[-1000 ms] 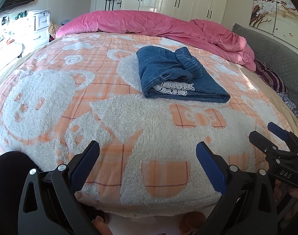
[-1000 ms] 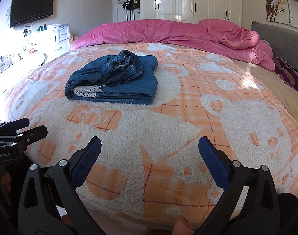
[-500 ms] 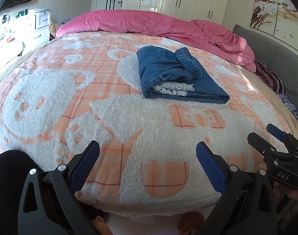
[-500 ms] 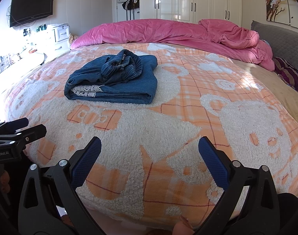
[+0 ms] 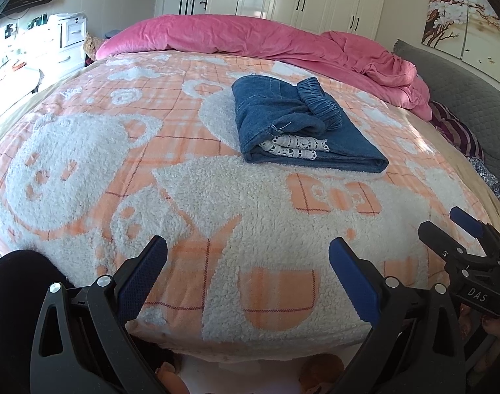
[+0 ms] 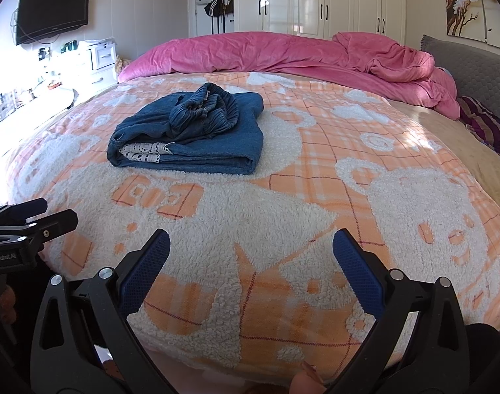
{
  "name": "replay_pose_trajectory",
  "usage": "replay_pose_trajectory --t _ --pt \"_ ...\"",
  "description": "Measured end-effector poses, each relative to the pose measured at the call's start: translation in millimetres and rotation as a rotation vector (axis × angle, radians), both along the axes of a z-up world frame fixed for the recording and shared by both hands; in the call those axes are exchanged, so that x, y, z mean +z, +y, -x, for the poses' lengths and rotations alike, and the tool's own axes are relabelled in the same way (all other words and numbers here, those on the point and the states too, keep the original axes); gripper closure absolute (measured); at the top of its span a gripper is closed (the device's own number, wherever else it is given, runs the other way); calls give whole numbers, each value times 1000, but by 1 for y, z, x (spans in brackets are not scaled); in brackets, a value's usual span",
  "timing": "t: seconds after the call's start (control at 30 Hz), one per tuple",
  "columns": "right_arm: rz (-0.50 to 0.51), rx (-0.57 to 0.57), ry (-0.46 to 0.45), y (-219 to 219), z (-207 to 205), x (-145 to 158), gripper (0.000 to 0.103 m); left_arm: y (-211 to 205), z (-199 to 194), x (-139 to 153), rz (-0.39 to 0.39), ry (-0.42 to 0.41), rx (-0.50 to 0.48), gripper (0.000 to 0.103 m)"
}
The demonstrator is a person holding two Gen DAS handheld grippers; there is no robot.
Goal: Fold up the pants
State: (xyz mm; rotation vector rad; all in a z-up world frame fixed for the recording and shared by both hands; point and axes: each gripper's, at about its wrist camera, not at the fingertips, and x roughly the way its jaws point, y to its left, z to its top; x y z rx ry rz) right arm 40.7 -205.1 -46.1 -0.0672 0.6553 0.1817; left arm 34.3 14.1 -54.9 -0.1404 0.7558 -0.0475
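The blanket (image 5: 171, 177) covers the bed, pink duvet (image 6: 283, 52) bunched at its far side. Folded pants (image 5: 302, 124) lie mid-blanket. Left gripper (image 5: 248, 262) and right gripper (image 6: 251, 256) hover near the edge, spread wide, empty.

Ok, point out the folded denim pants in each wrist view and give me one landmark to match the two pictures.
Left wrist view: the folded denim pants lie right of centre in the upper half, on the orange-and-white blanket.
Right wrist view: the pants lie left of centre in the upper half, on the same blanket.
Shared landmark: the pink duvet heaped along the bed's far edge, behind the pants.
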Motion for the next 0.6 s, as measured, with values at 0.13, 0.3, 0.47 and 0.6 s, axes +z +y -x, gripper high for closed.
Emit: replay_pose_trajectory --t 0.13,0.3,0.47,0.6 --pt "2 -1 -1 0 0 0 9 0 -1 0 0 0 0 5" --pt "1 -1 0 0 0 0 9 0 0 0 -7 1 4 5" --pt "2 0 0 0 0 0 9 -2 -1 -1 -5 11 4 5" --pt "1 -2 1 0 0 0 9 -3 -1 -1 -5 12 -1 5"
